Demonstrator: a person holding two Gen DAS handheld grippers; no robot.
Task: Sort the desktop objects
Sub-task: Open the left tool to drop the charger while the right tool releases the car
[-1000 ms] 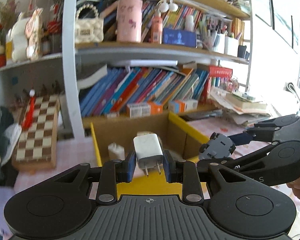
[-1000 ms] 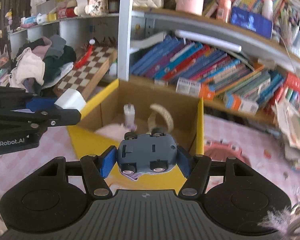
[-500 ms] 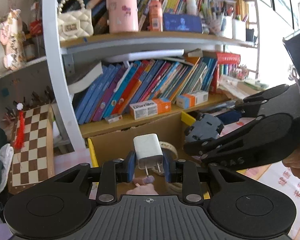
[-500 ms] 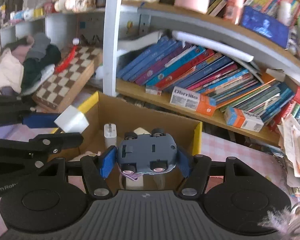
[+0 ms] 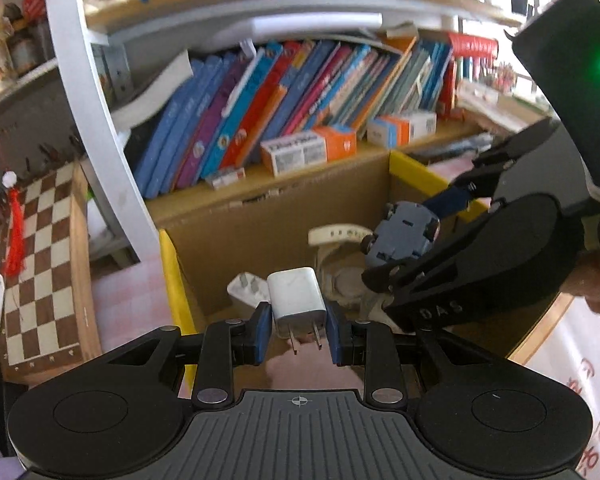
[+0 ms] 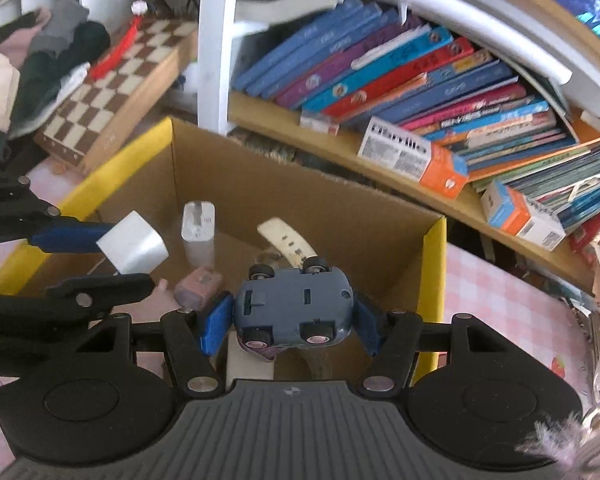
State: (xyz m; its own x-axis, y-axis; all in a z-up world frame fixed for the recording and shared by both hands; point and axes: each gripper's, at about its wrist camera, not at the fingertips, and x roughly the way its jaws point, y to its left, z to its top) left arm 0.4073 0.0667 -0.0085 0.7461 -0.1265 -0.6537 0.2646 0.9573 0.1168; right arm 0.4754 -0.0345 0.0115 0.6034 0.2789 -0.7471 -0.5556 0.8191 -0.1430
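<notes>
Gripping charger (image 5: 296,298) (left gripper (image 5: 297,334)), right gripper (image 6: 290,318) clamping toy car (image 6: 294,306), cardboard box (image 6: 284,208) holding watch (image 6: 286,242)

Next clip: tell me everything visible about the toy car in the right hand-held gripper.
The toy car is small, blue-grey and looks like plastic. It is held upside down, its chassis facing the camera, with four dark wheels showing pale hubs. The blue pads of the right hand-held gripper clamp its two sides. It hangs over the open cardboard box, touching nothing else. From the left wrist view it tilts.
</notes>
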